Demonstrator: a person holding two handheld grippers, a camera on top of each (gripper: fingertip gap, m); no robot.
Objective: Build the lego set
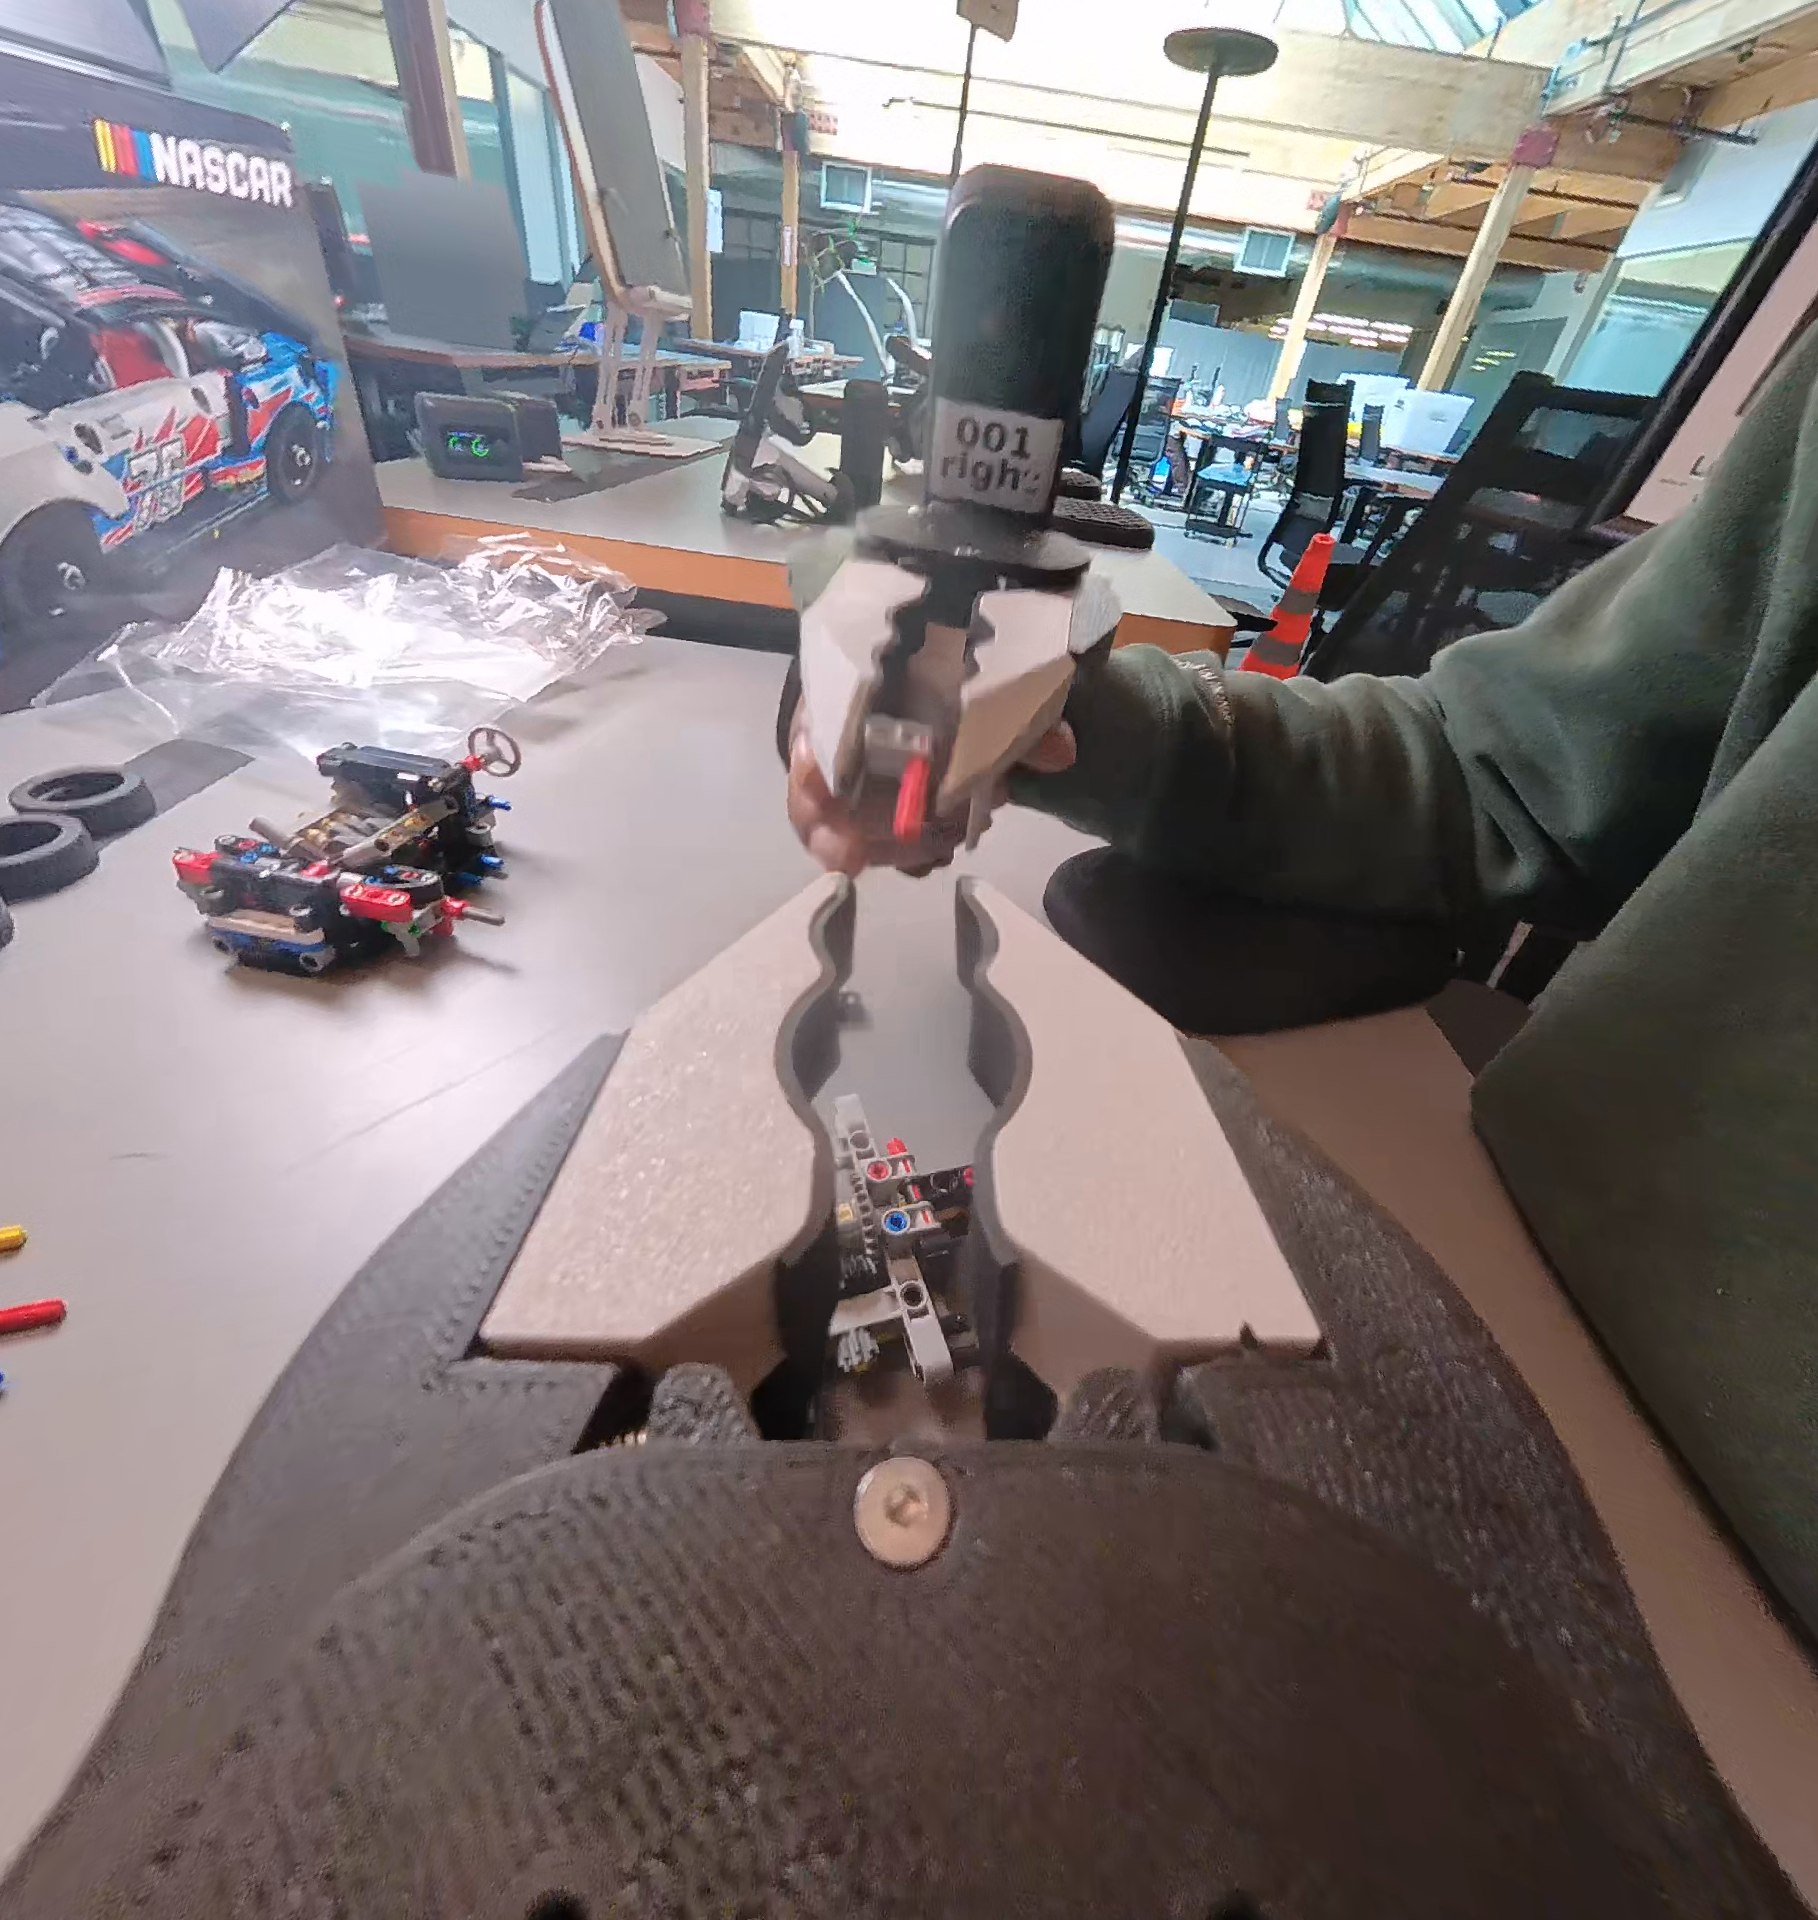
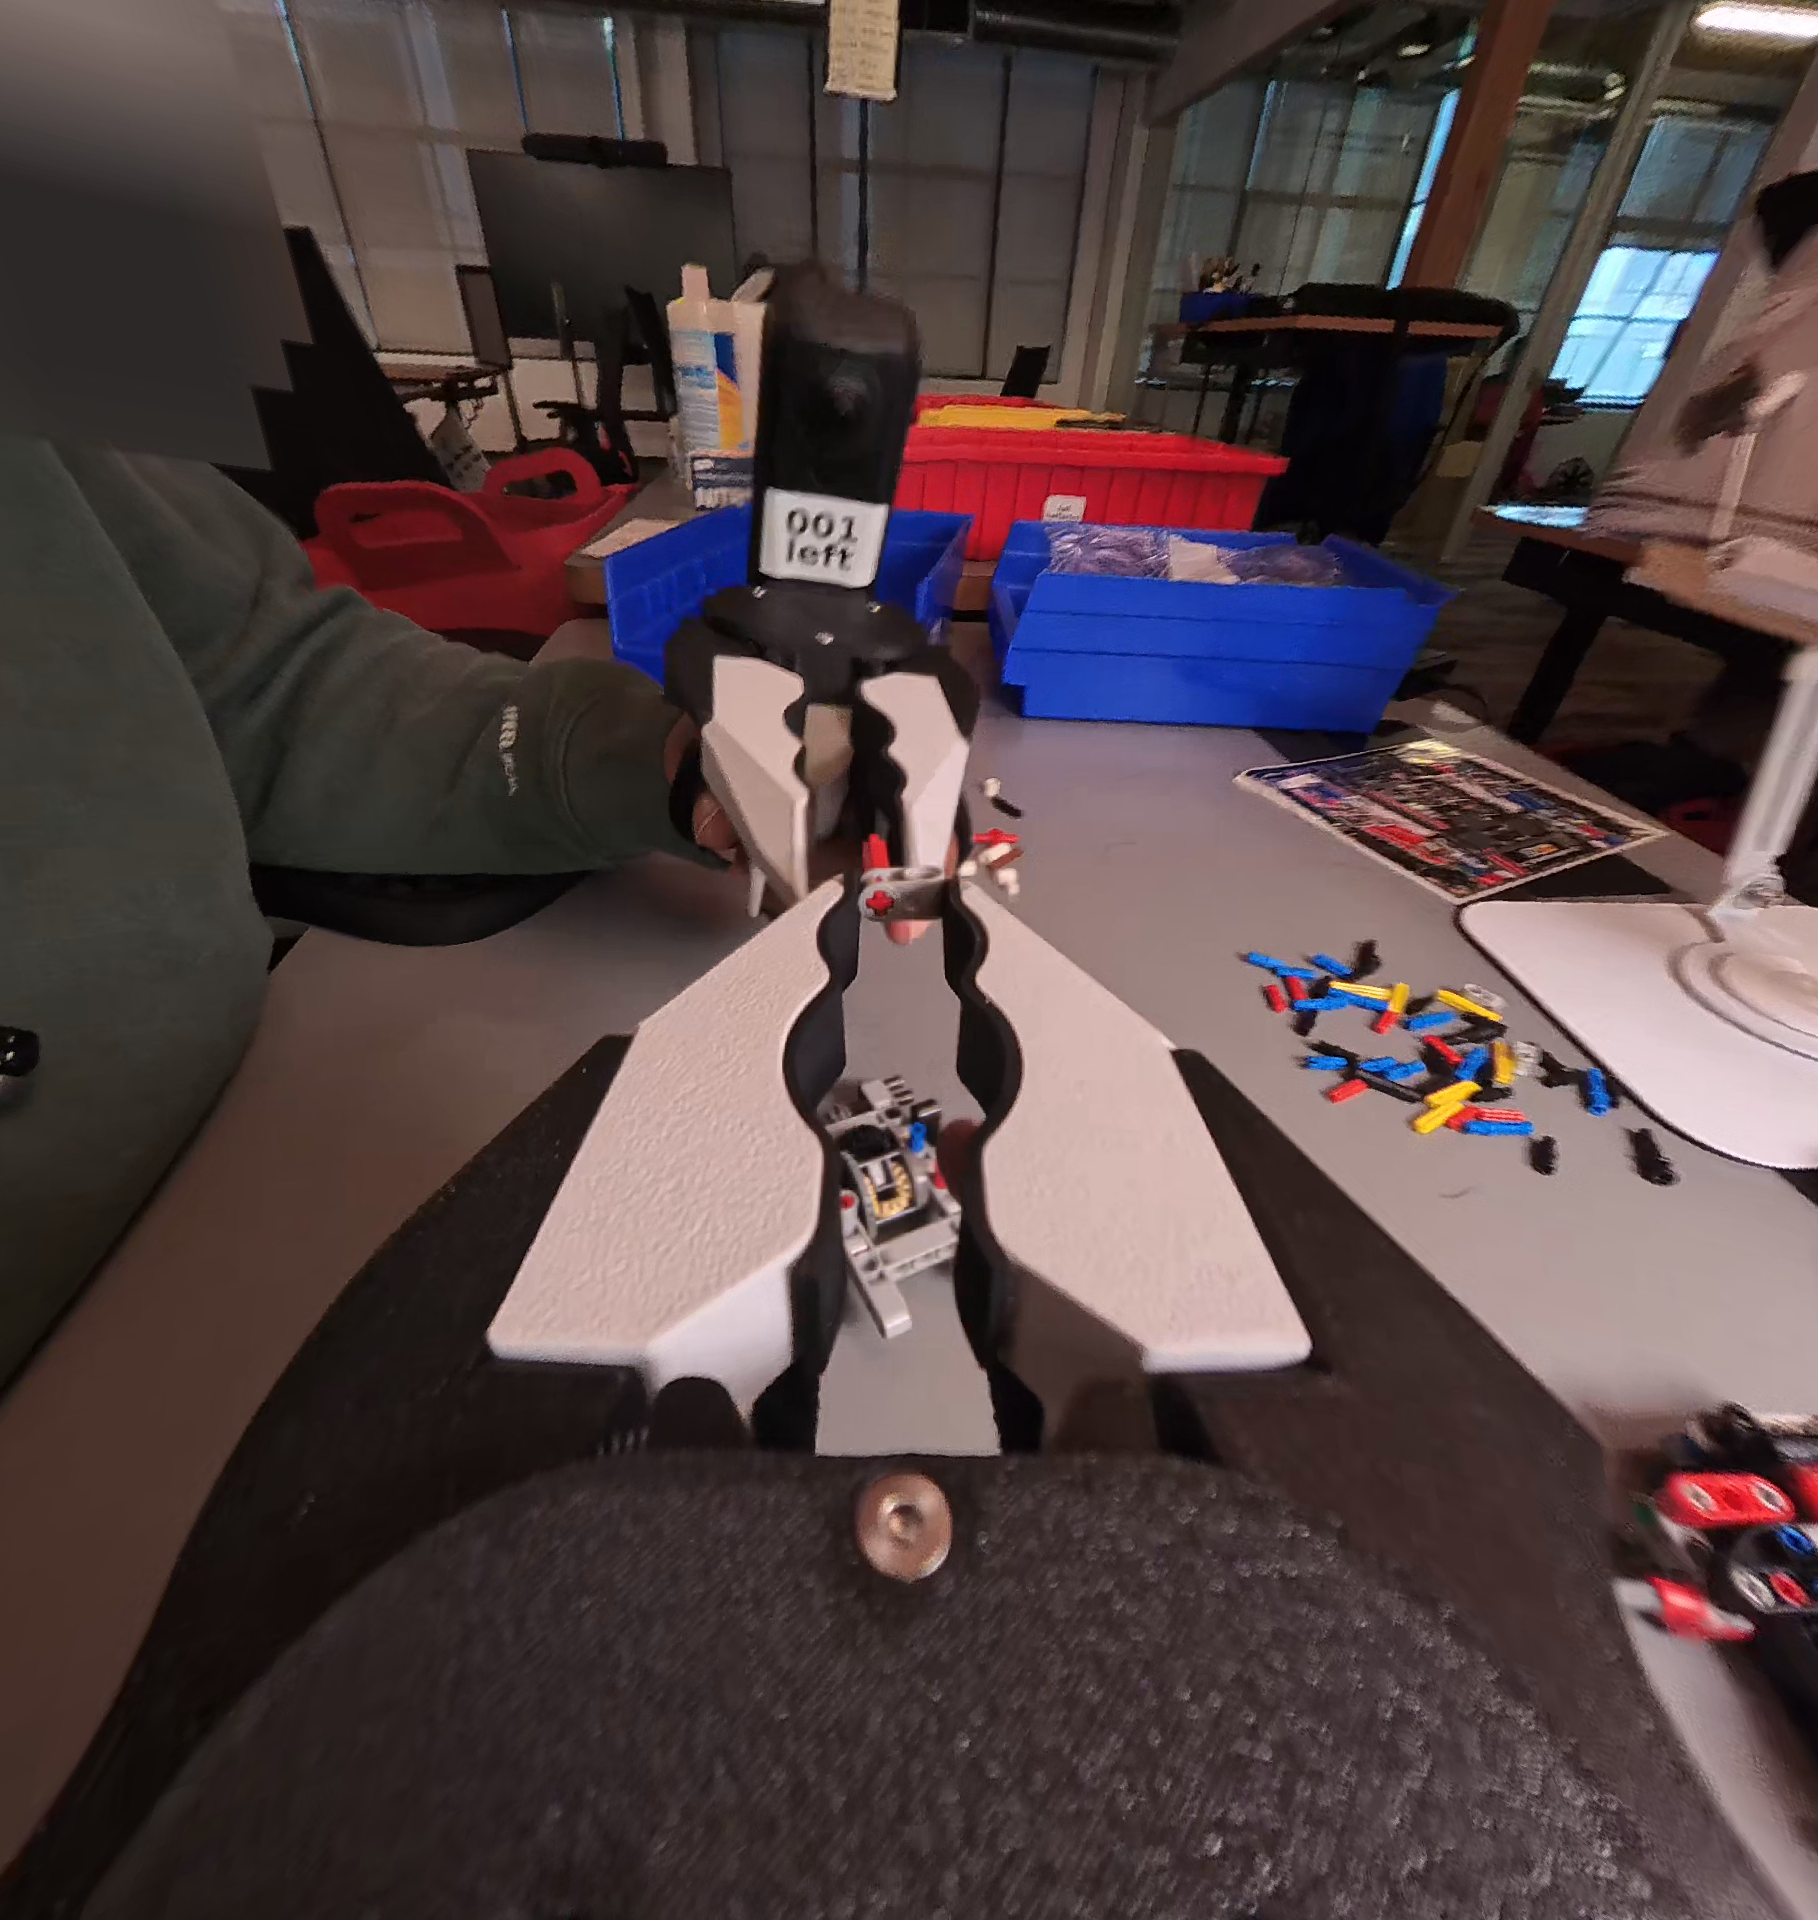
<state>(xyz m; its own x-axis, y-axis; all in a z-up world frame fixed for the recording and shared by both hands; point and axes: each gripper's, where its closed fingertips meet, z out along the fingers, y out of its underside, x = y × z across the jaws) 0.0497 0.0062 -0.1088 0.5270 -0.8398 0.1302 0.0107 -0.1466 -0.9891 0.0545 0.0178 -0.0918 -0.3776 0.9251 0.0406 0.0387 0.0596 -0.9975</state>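
Note:
My right gripper (image 2: 900, 896) is shut on a small grey connector with a red axle (image 2: 892, 900), held in the air. It also shows in the left wrist view (image 1: 905, 800), facing my left gripper, with the connector (image 1: 900, 743) at its tips. My left gripper (image 1: 903, 896) is open and empty, its tips just below and in front of the right gripper's. It shows in the right wrist view too (image 2: 858, 862). A small grey gear sub-assembly (image 1: 900, 1247) lies on the table under both grippers (image 2: 889, 1184).
A partly built car chassis (image 1: 354, 862), tyres (image 1: 27, 831), a plastic bag (image 1: 365, 644) and the set's box (image 1: 126, 416) lie to the left. Loose coloured pins (image 2: 1424, 1049), an instruction booklet (image 2: 1445, 821), a white lamp base (image 2: 1715, 1018) and blue bins (image 2: 1196, 623) lie to the right. Both grippers' tips are close together, under 4 cm apart.

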